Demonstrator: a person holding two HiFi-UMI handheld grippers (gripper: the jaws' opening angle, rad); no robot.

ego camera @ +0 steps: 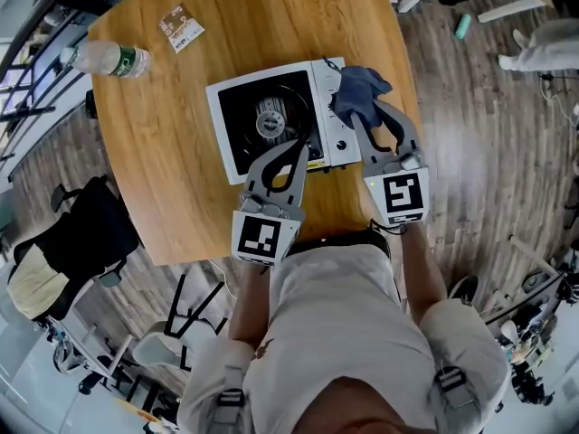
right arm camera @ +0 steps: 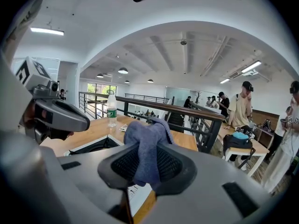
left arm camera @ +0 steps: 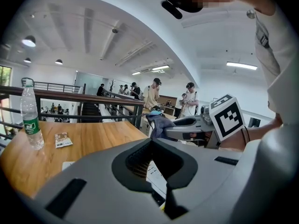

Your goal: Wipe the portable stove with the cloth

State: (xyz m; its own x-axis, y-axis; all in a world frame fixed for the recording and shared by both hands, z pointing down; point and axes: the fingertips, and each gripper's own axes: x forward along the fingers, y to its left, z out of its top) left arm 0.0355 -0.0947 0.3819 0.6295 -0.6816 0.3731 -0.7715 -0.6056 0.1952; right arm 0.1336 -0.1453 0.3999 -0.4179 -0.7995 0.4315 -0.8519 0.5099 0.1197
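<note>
The portable stove (ego camera: 240, 125) sat in the middle of a round wooden table (ego camera: 172, 179), its black top to the left and its white control panel to the right. The blue cloth (ego camera: 359, 91) lay bunched on that right end, over the far part of the panel. The right gripper (ego camera: 360, 117) was clenched on the cloth; its own view showed the fabric (right arm camera: 146, 149) pinched between the pads and heaped above them, which the head view only hinted at. The left gripper (ego camera: 302, 148) rested at the stove's near edge with its jaws closed together and nothing held.

A water bottle (ego camera: 109, 59) lay on its side at the table's far left in the head view, with a small packet (ego camera: 181, 27) just to its right. Only the gripper views showed the railing (right arm camera: 187, 110) beyond the table and people (right arm camera: 241, 108) standing behind it. A black chair (ego camera: 90, 229) near the table's left side appeared only from the head.
</note>
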